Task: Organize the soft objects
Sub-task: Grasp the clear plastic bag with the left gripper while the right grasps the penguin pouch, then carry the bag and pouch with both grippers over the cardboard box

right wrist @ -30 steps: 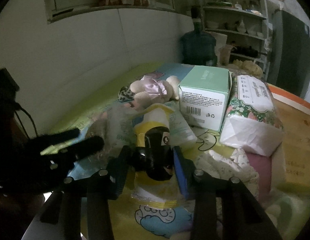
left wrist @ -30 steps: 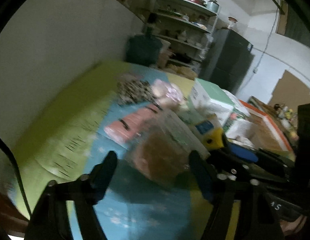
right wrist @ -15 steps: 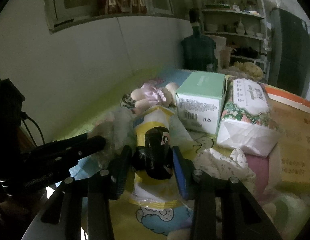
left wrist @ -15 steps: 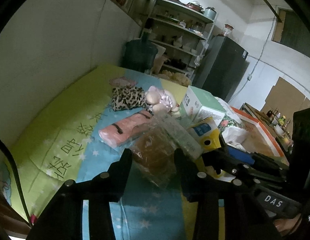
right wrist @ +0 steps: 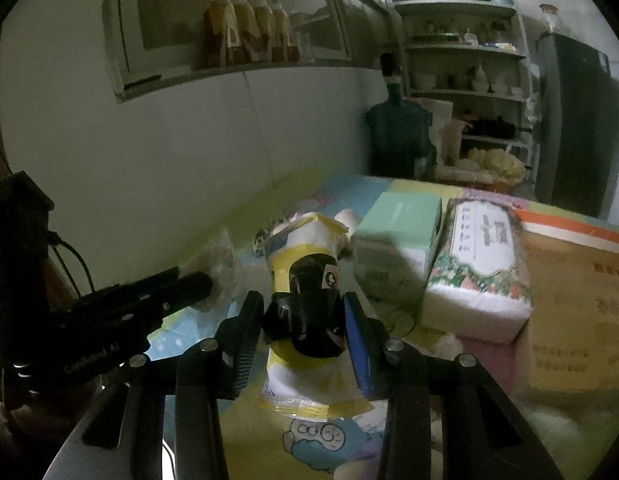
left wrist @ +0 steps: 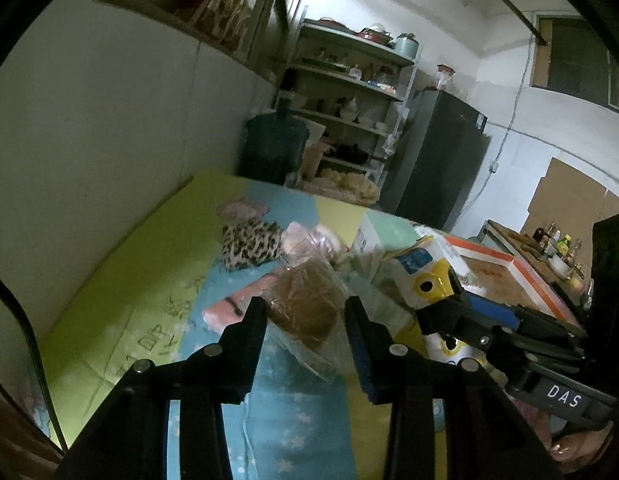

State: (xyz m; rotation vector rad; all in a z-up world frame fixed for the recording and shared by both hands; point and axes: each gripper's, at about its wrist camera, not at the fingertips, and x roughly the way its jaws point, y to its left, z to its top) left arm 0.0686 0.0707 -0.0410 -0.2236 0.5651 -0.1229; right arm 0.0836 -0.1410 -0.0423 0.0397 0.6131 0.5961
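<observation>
Brown item in a clear bag (left wrist: 305,308) pinched between left claw (left wrist: 305,320) jaws, just closing; yellow packet (right wrist: 305,308) clamped in right claw (right wrist: 305,320).

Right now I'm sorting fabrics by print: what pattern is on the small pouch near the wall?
Leopard print on the pouch, clearest in the left wrist view.

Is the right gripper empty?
No, the right gripper is shut on a yellow-and-white packet, its fingers pressing both sides.
</observation>
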